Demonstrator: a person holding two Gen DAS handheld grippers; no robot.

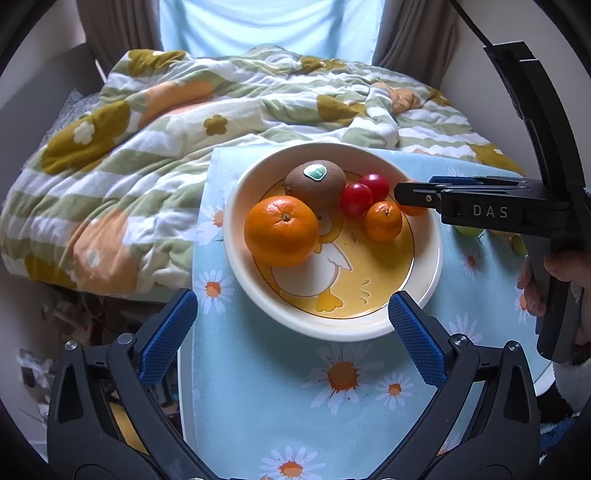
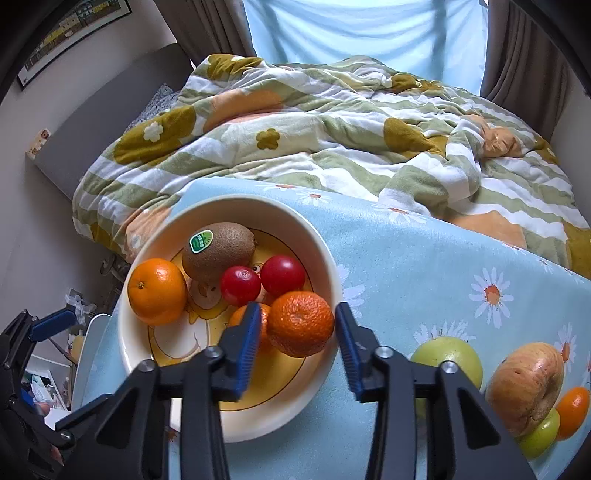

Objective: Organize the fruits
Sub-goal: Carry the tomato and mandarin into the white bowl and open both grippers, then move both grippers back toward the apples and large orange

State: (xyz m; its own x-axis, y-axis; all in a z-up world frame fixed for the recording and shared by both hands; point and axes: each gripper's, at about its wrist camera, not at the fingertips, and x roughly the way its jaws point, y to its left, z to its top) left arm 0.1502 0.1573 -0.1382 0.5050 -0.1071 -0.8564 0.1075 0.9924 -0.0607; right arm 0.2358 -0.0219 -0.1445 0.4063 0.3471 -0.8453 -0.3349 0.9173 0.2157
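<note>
Soft daylight from the curtained window (image 1: 266, 26); fisheye-warped edges.

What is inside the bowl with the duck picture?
The bowl holds a kiwi, two red tomatoes, a large orange and two mandarins. The fruit covers part of the duck picture, and the right hand-held gripper partly hides one mandarin.

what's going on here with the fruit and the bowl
A person with a gripper in each hand is sorting fruit into a duck-print bowl on a daisy tablecloth. The right gripper is open over the bowl with a mandarin between its fingers, though contact is unclear. The left gripper is open at the bowl's near rim, empty. A kiwi, two cherry tomatoes and more oranges are inside; several fruits wait outside.
</note>
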